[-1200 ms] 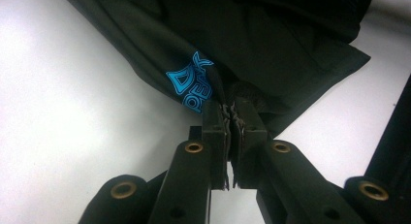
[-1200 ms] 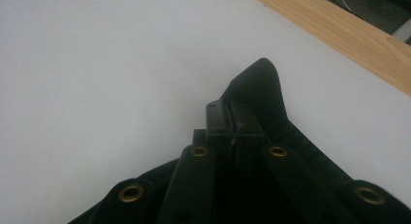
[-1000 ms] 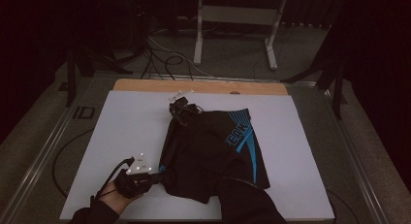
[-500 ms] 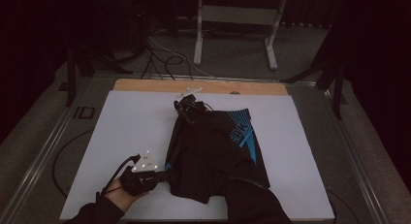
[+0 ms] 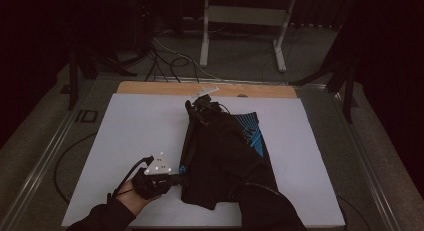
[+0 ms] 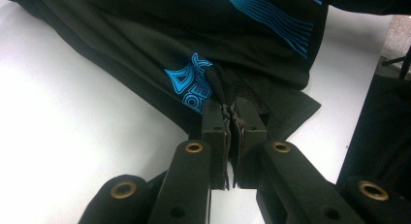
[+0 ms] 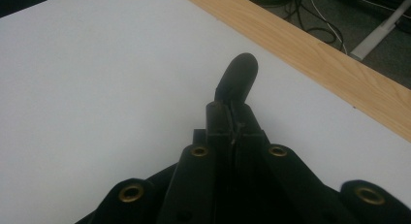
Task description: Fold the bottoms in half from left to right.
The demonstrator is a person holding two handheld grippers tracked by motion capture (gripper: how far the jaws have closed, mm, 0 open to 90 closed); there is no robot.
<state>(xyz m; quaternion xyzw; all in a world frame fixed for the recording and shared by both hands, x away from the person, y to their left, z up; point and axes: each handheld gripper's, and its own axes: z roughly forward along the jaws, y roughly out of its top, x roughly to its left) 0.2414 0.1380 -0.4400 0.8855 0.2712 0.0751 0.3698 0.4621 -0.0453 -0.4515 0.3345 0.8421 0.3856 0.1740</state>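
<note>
The black shirt [image 5: 222,161] lay on the white surface [image 5: 135,136], a little right of its middle, reaching from near the front edge up toward the wooden strip [image 5: 150,87] at the back edge. It was folded lengthwise into a narrow shape, with the blue print turned toward the right edge. It seemed to be held at two ends so that the fold could be carried over evenly, without the cloth sliding.

The left gripper [image 5: 181,178] was near the front edge, at the shirt's lower left corner. In the left gripper view its jaws were clenched on a pinch of the black cloth [image 6: 231,100], just beside the blue lettering.

The right gripper [image 5: 200,111] was at the shirt's far end, near the back edge. Its jaws were also pressed together, and a small fold of dark fabric [image 7: 237,78] stuck out between them, above the white surface.
</note>
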